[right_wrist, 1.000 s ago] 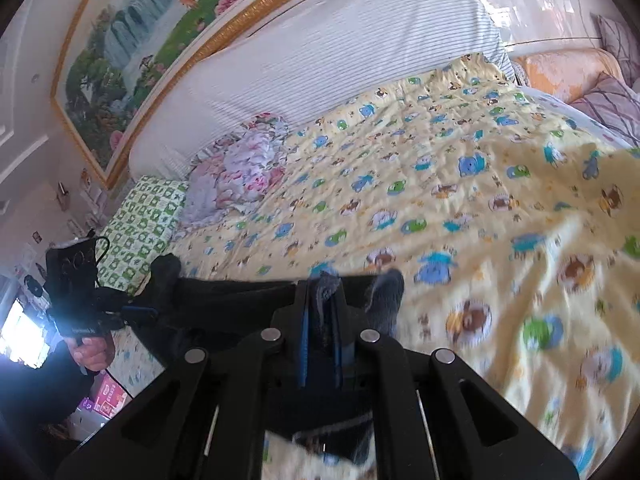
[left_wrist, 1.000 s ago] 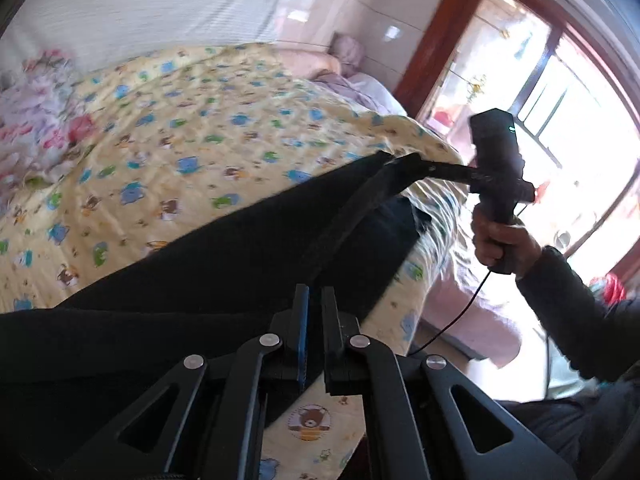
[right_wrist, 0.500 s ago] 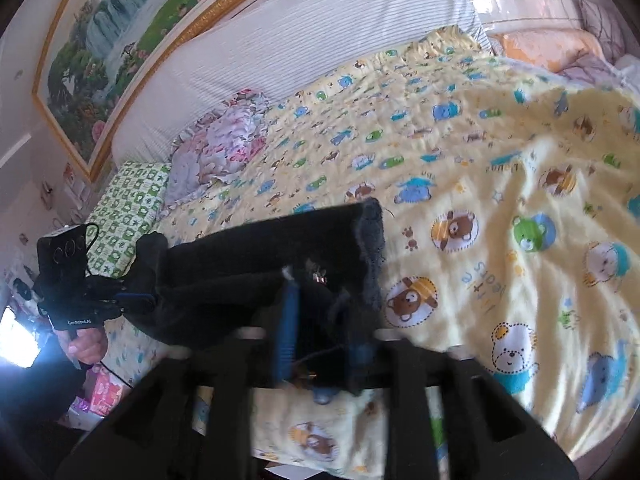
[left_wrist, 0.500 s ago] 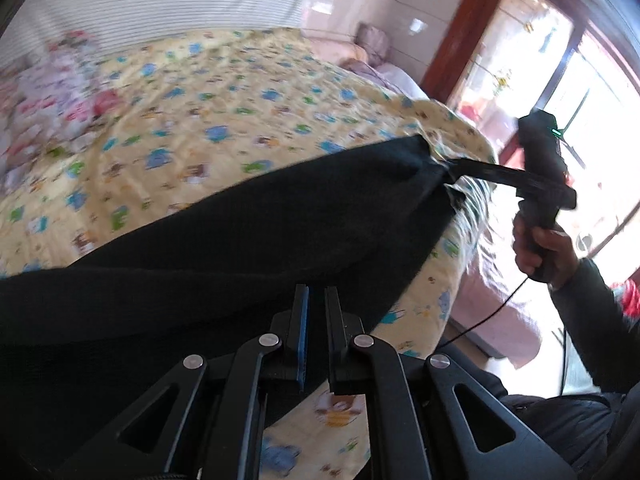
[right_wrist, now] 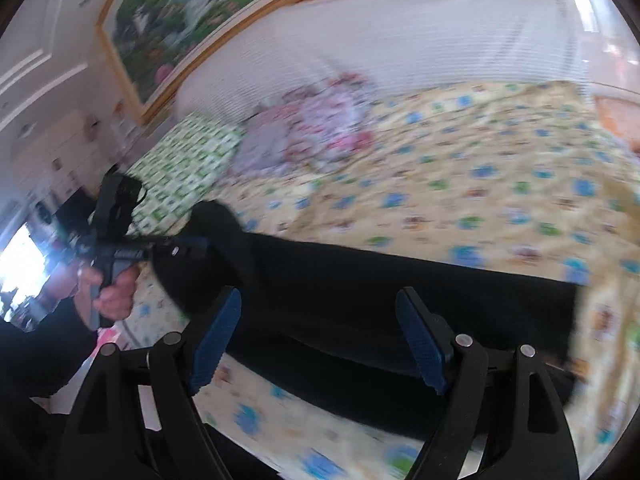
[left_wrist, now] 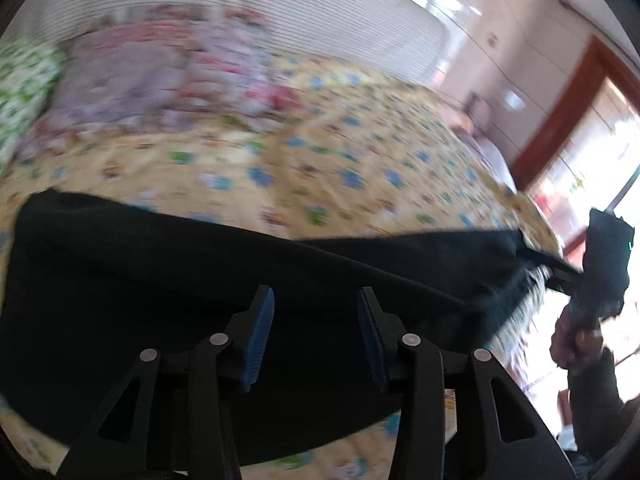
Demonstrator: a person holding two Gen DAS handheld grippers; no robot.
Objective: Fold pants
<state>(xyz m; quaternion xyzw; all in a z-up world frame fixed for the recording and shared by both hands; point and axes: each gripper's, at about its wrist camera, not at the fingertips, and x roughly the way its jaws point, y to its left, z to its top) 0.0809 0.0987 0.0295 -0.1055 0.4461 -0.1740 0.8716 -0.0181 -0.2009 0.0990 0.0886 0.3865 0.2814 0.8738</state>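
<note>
Pants (left_wrist: 160, 280), black, lie stretched in a long band across the near edge of the bed (left_wrist: 360, 160), directly under and ahead of both tongs.

In the left wrist view the left tongs (left_wrist: 316, 312) stand with their blue-padded fingers apart and nothing between them; the dark cloth fills the space just below and beyond the tips, though touch cannot be told through the blur. Off to the right, at the far end of the band, the right tongs (left_wrist: 536, 258) reach in at the end of the cloth.

In the right wrist view the right tongs (right_wrist: 318, 328) are spread wide, holding nothing, and the pants (right_wrist: 400, 292) run across beneath them from right to left. At the left end the left tongs (right_wrist: 192, 246) sit against the bunched end of the cloth, gripped by the left hand (right_wrist: 108, 292).

Beyond the pants the yellow cartoon-print bed cover spreads away to a floral pillow (right_wrist: 320, 132), a green checked pillow (right_wrist: 188, 160), a white striped headboard (right_wrist: 400, 40) and a framed landscape painting (right_wrist: 192, 12).
</note>
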